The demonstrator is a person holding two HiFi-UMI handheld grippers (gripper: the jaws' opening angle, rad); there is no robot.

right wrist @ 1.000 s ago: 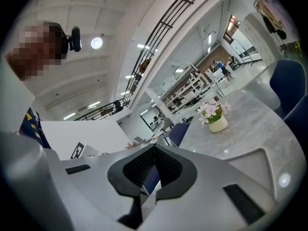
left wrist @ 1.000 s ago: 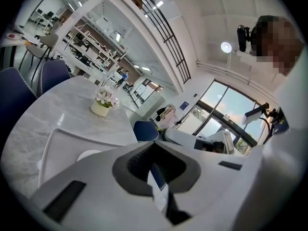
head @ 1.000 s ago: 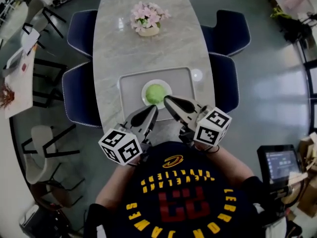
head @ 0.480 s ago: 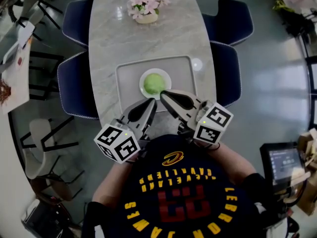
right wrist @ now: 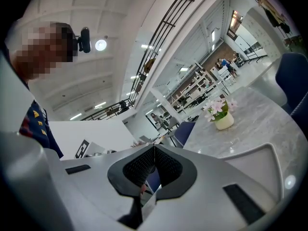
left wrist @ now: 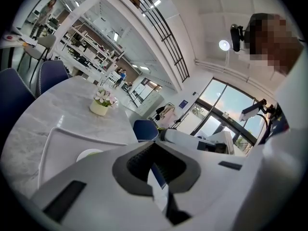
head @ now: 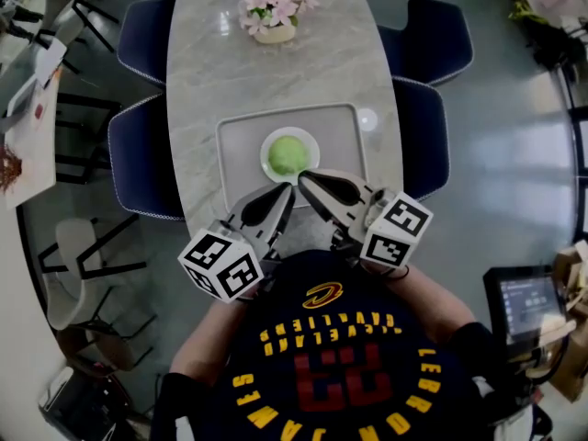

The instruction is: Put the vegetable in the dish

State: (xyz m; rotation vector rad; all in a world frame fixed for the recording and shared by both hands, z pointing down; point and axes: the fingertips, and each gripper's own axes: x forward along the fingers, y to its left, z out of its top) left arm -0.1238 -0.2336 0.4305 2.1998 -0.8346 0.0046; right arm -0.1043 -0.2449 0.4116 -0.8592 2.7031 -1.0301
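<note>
A round green vegetable [head: 287, 153] lies in a white dish [head: 307, 145] on a grey tray [head: 241, 141] on the marble table. Both grippers hover over the tray's near edge, close to my body. My left gripper [head: 284, 197] is shut and holds nothing, a little short of the dish. My right gripper [head: 306, 181] is also shut and holds nothing, its tip just beside the dish's near rim. In the left gripper view the jaws [left wrist: 154, 147] meet, with the dish [left wrist: 88, 154] low at left. The right gripper's jaws [right wrist: 154, 149] meet too.
A pot of pink flowers [head: 272, 14] stands at the table's far end. A small white disc [head: 367, 118] lies right of the tray. Dark blue chairs [head: 138, 150] line both long sides of the table [head: 276, 76]. A tablet screen [head: 520, 303] stands at my right.
The head view has shifted slightly. Both grippers stay shut at about the same place by the tray's near edge, and the vegetable stays in the dish.
</note>
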